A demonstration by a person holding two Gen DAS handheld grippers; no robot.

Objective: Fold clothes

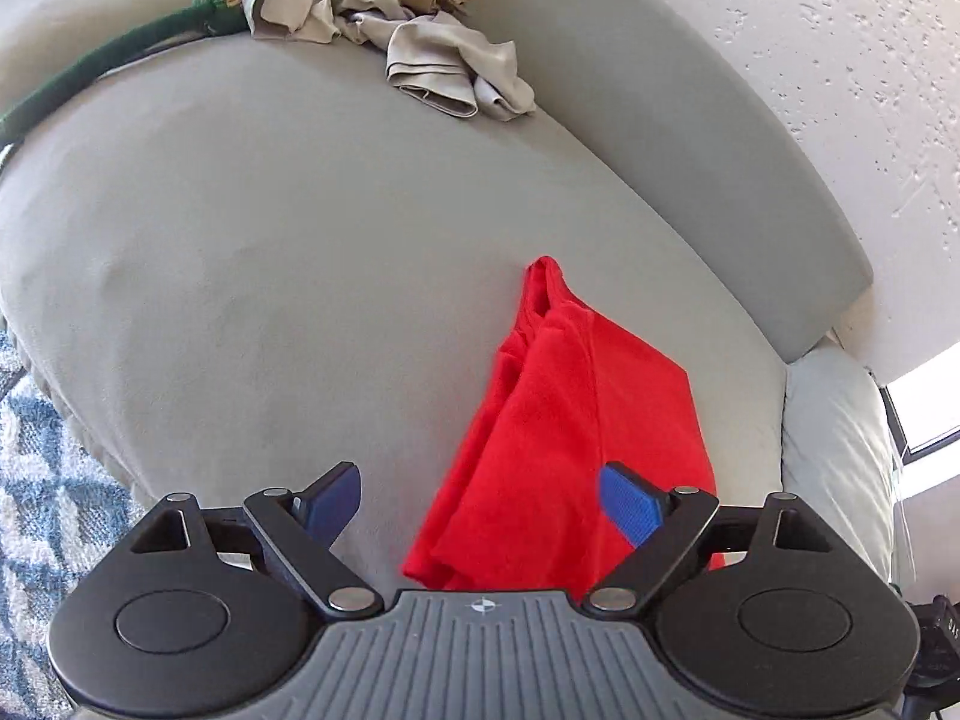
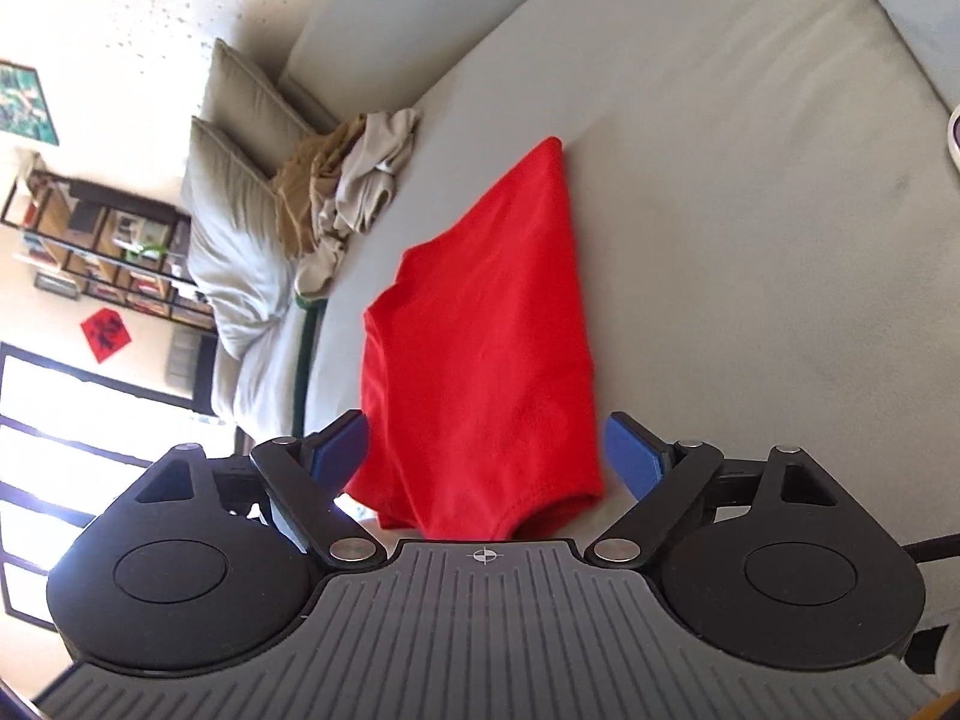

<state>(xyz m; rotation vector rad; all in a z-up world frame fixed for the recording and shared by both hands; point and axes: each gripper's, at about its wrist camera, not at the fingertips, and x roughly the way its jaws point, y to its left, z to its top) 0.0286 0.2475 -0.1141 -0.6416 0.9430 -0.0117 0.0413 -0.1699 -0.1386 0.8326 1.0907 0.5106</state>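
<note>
Hand-held gripper above soft red shirt

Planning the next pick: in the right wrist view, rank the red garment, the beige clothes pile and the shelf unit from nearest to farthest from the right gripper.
1. Red garment, on the couch just ahead of the open right gripper.
2. Beige clothes pile, farther, upper left.
3. Shelf unit, far left, by the wall.

Black hand-held gripper, blue pads
</note>
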